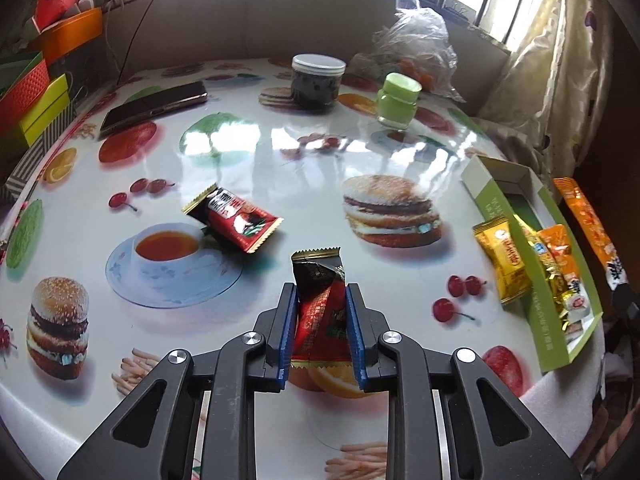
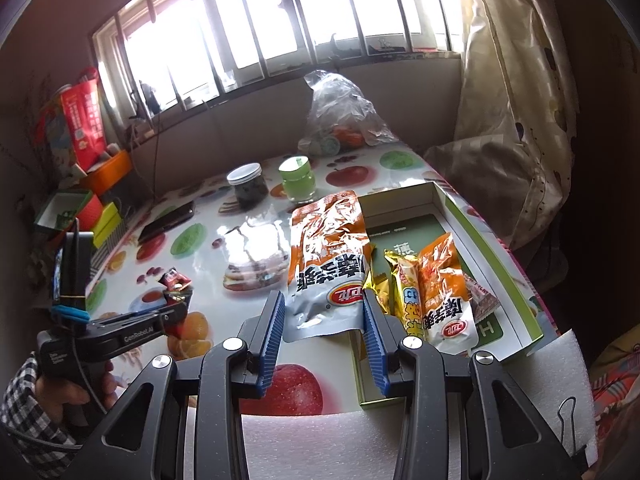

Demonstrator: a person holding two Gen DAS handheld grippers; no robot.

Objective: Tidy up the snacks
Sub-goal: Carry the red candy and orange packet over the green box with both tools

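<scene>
My left gripper (image 1: 320,292) is shut on a red and black snack packet (image 1: 320,312), which stands upright between the blue pads just above the table. A second red packet (image 1: 234,220) lies near the printed teacup. At the right edge an open green box (image 1: 496,200) holds several yellow and orange packets (image 2: 444,280). A yellow packet (image 1: 502,260) leans on the box's outer wall. My right gripper (image 2: 324,308) is shut on a large orange and silver packet (image 2: 328,248), held in the air beside the box (image 2: 480,232). In the right wrist view the left gripper (image 2: 176,300) shows at the left.
At the far side of the table stand a dark jar with a white lid (image 1: 318,82), a green jar (image 1: 398,100) and a plastic bag (image 1: 416,40). A phone (image 1: 156,104) lies far left. Stacked boxes (image 1: 36,92) crowd the left edge, a curtain (image 1: 560,80) the right.
</scene>
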